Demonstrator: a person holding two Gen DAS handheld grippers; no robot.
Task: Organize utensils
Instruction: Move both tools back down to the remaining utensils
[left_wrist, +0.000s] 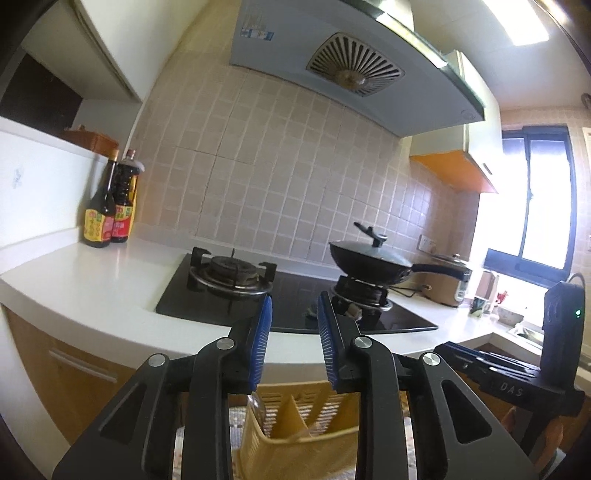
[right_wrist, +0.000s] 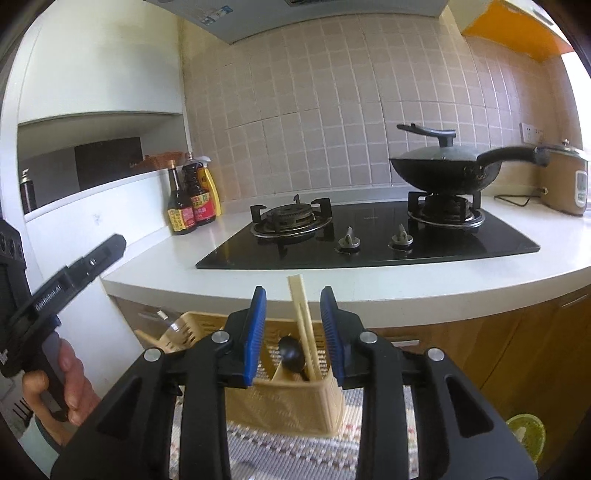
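Observation:
A tan slotted utensil basket (right_wrist: 291, 402) stands on a woven mat below both grippers; it also shows in the left wrist view (left_wrist: 295, 439). In the right wrist view it holds a pair of pale chopsticks (right_wrist: 303, 325) standing upright and a black spoon (right_wrist: 291, 355). A clear spoon-like piece (left_wrist: 257, 406) leans at the basket's left wall. My right gripper (right_wrist: 293, 299) is open and empty, its blue pads either side of the chopsticks' tops without touching. My left gripper (left_wrist: 294, 308) is open and empty above the basket. The left gripper's body (right_wrist: 55, 291) shows at the left.
A white counter (right_wrist: 369, 284) carries a black gas hob (right_wrist: 369, 240), a lidded wok (right_wrist: 443, 170) on the right burner, sauce bottles (right_wrist: 190, 199) at the left and a rice cooker (right_wrist: 565, 181) at the right. Wooden cabinets (right_wrist: 517, 350) sit below.

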